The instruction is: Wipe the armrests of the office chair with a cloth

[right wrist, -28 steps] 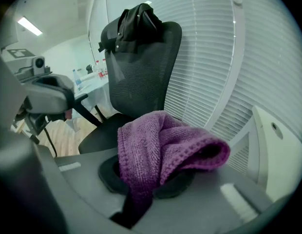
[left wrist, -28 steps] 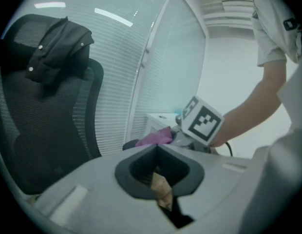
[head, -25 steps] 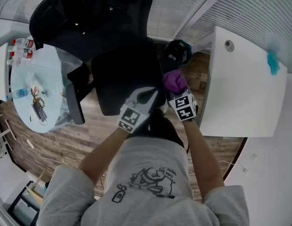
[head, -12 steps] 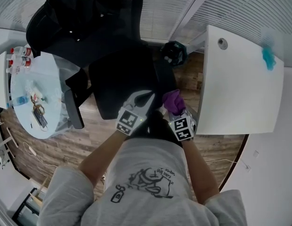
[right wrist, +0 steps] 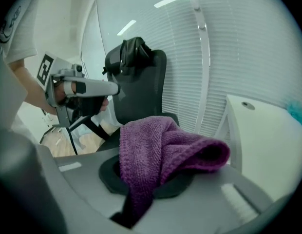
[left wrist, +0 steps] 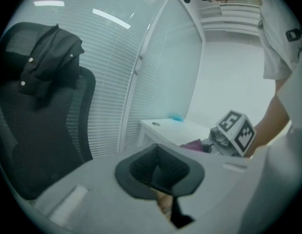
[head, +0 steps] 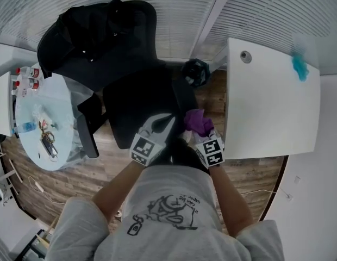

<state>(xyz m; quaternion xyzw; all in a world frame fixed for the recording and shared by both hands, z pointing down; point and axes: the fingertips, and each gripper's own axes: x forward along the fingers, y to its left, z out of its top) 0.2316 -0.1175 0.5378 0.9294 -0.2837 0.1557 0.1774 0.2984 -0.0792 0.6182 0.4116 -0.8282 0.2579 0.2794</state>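
**Item 1, cloth** (right wrist: pixel 160 152): purple, thick looped weave, bunched into a wad. I judge it light, soft and limp, with enough nap not to skate on plastic, and not at all fragile. By my reckoning the best hold is a deep pinch across the bunched middle, leaving a fat fold free in front as the wiping face. Location: in my right hand-held gripper, at the right edge of the office chair (head: pixel 138 105) seat in the head view. I cannot tell whether it touches the armrest on that side.

**Item 2, right hand-held gripper** (right wrist: pixel 143 182): jaws pressed onto the cloth. One fold trails down between them and the rest is heaped over the pads.

**Item 3, left hand-held gripper** (left wrist: pixel 163 172): jaws pressed together, with nothing between them that I can see. It is held over the front of the seat, just beside the right one.

**Item 4, far armrest** (head: pixel 87 126): grey-topped bar on the chair's other side, well apart from the cloth and not yet reached.

**Item 5, surroundings:** black garment (head: pixel 87 29) draped over the chair back; white counter (head: pixel 272 107) just to the right of the chair.
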